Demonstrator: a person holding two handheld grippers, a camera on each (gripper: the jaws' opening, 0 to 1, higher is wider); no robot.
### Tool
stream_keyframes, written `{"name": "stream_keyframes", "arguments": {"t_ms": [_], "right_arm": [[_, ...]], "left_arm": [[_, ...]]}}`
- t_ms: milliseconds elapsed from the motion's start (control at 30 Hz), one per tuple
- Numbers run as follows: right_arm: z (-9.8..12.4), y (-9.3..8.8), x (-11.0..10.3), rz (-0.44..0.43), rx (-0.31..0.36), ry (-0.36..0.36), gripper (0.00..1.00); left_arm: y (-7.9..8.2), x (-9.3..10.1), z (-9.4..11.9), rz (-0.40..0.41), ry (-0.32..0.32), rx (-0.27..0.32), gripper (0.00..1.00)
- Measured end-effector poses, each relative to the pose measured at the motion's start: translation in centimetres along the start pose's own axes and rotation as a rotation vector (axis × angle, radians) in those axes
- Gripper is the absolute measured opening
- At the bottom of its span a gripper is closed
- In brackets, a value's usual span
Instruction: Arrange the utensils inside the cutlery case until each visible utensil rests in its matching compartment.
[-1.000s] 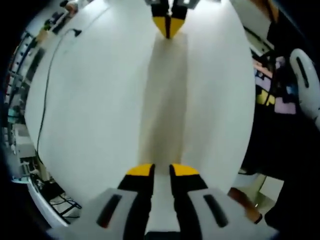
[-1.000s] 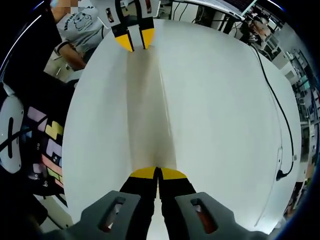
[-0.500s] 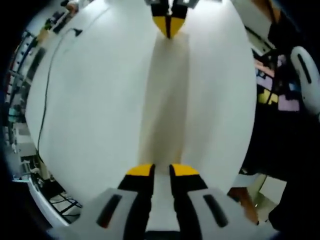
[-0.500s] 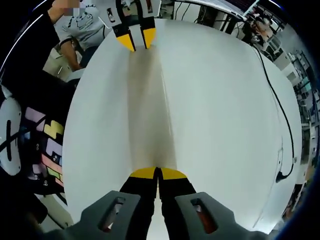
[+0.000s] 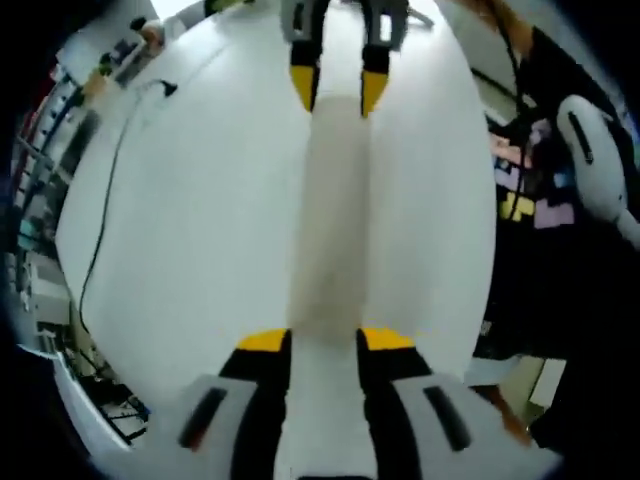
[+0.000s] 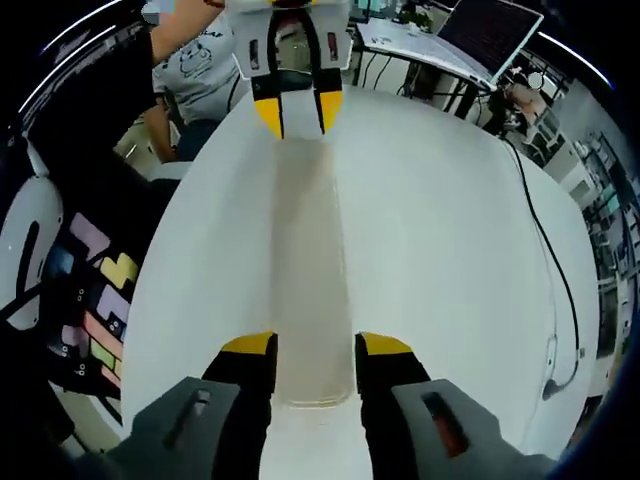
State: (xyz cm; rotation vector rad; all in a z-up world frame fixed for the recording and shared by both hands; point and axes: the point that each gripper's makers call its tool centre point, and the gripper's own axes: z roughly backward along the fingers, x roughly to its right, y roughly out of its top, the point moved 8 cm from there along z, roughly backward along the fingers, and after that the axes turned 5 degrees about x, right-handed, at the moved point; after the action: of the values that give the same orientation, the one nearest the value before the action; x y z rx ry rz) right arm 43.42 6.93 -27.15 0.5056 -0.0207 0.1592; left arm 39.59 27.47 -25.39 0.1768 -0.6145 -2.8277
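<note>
left gripper [image 5: 325,340] and right gripper [image 6: 314,345] jaws both released, spread at opposite ends of a long pale translucent cutlery case [image 6: 312,275] lying flat on the white worktop [image 6: 450,260]. contact with the case: can't tell. black cable [image 6: 555,270] along the worktop edge.
</note>
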Motion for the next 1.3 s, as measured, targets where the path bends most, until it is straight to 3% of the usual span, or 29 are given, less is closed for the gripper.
{"name": "stream_keyframes", "arguments": {"t_ms": [67, 133, 200, 367, 500, 600, 767, 867, 1067, 1300], "right_arm": [[-0.5, 0.3, -0.2, 0.0, -0.005, -0.003, 0.47], [-0.9, 0.2, -0.3, 0.004, -0.032, -0.003, 0.5], [-1.2, 0.1, -0.5, -0.004, -0.05, -0.003, 0.52], [-0.9, -0.6, -0.1, -0.046, -0.084, -0.014, 0.52], [-1.0, -1.4, -0.3, -0.055, -0.104, -0.001, 0.51], [-1.1, -2.3, -0.5, -0.056, -0.14, 0.01, 0.51], [-1.1, -2.9, 0.5, -0.094, -0.133, 0.001, 0.49], [-1.1, -3.0, 0.3, -0.117, -0.15, 0.01, 0.42], [-1.3, -2.7, -0.1, -0.118, -0.166, 0.015, 0.41], [-1.2, -2.5, -0.2, -0.12, -0.174, 0.013, 0.41]], "left_arm": [[-1.3, 0.4, -0.4, -0.018, 0.003, -0.002, 0.56], [-1.8, 1.2, -1.6, -0.025, 0.023, 0.013, 0.64], [-2.4, 1.7, -2.6, 0.021, 0.019, 0.033, 0.64], [-3.0, 2.6, -4.3, 0.045, 0.002, 0.075, 0.64], [-2.9, 1.5, -4.4, 0.064, -0.006, 0.146, 0.6], [-2.6, 1.1, -4.8, 0.057, -0.025, 0.166, 0.6], [-2.6, 0.0, -5.1, 0.069, 0.005, 0.205, 0.52], [-2.9, -0.1, -5.2, 0.093, -0.015, 0.232, 0.46], [-3.7, -1.0, -4.8, 0.079, -0.034, 0.264, 0.46], [-4.4, -2.0, -4.7, 0.048, -0.059, 0.351, 0.45]]}}
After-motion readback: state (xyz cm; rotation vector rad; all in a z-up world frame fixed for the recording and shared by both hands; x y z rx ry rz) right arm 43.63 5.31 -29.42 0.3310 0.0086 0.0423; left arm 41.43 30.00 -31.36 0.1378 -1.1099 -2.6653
